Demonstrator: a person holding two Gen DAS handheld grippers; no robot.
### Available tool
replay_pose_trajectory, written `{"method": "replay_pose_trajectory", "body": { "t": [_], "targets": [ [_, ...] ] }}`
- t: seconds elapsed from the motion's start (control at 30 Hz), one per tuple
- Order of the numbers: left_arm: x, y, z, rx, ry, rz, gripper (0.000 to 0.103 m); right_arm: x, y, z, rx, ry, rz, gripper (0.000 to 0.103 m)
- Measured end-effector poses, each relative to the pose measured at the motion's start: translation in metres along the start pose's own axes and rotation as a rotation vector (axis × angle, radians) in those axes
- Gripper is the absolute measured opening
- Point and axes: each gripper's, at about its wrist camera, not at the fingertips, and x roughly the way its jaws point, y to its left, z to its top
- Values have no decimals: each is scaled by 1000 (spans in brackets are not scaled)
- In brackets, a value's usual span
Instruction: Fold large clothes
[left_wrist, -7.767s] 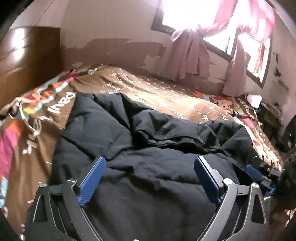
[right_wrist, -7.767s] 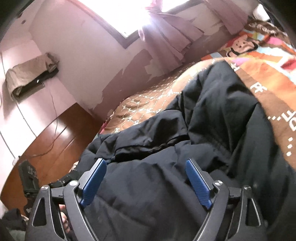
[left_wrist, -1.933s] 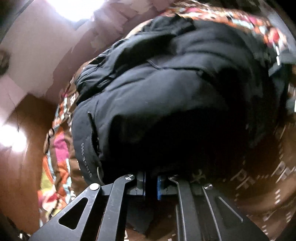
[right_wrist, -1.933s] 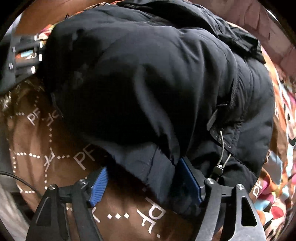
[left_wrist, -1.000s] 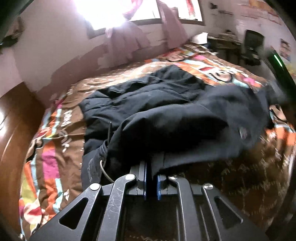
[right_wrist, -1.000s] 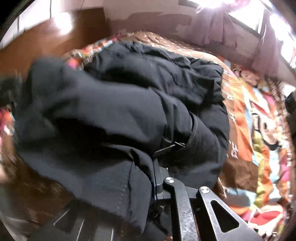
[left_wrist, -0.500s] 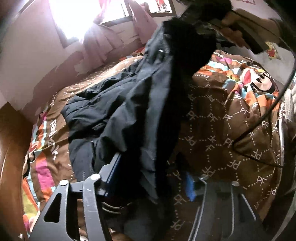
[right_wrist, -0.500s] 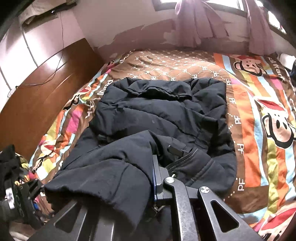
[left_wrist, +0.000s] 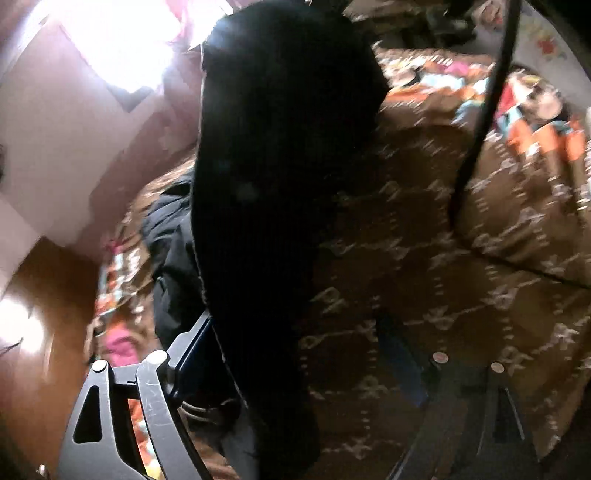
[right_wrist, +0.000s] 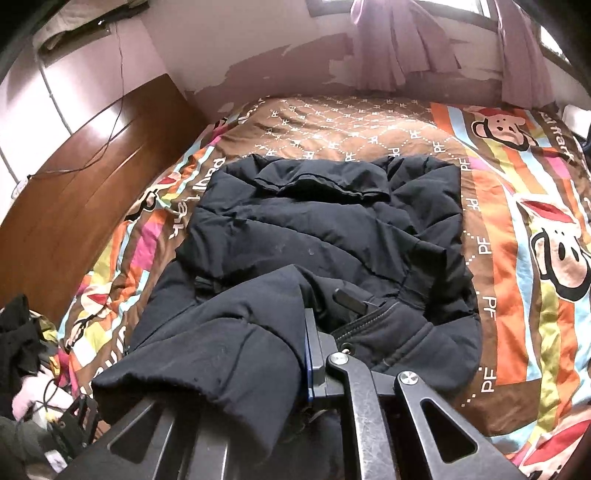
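Right wrist view shows the black jacket (right_wrist: 325, 236) spread on the bed (right_wrist: 517, 258), not folded yet. Right gripper (right_wrist: 301, 354) fingers pinch its hem; left gripper (left_wrist: 295, 354) fingers are apart.

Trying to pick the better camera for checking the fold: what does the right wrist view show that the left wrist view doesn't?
Only the right wrist view shows the jacket spread across the bed, its collar at the far end, and the right gripper shut on the hem. Only the left wrist view shows the left gripper open, with dark fabric hanging between its fingers, and a black cable. Both show the jacket, the patterned bedspread and the wooden headboard.
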Motion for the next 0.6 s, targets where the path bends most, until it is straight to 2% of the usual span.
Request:
{"method": "replay_pose_trajectory", "body": {
  "t": [0.03,0.07,0.1,0.13,0.17,0.27,0.33,0.4,0.5,0.6],
  "targets": [
    [2,3,0,-17,2,-2,77,0,-1,1,8,0,3,8],
    [2,6,0,-34,-3,-6,63,0,-2,1,12,1,6,8],
    [4,8,1,-36,5,10,53,-1,-3,1,7,3,7,8],
    [7,11,2,-27,21,40,33,-1,-3,0,-5,4,4,8],
    [9,14,3,-21,34,62,19,-3,-2,-3,-28,5,-4,8],
    [9,34,4,-75,54,61,11,-8,-1,-17,-88,6,-41,9],
    [4,44,6,-92,49,73,8,-16,-1,-33,-152,-3,-95,9],
    [-9,51,8,-113,20,80,6,-21,0,-48,-199,-3,-134,9],
    [-43,57,22,-120,-68,101,4,-27,9,-79,-343,6,-269,8],
    [-68,57,34,-88,-96,123,3,-30,15,-109,-452,77,-332,7]
  ]
}}
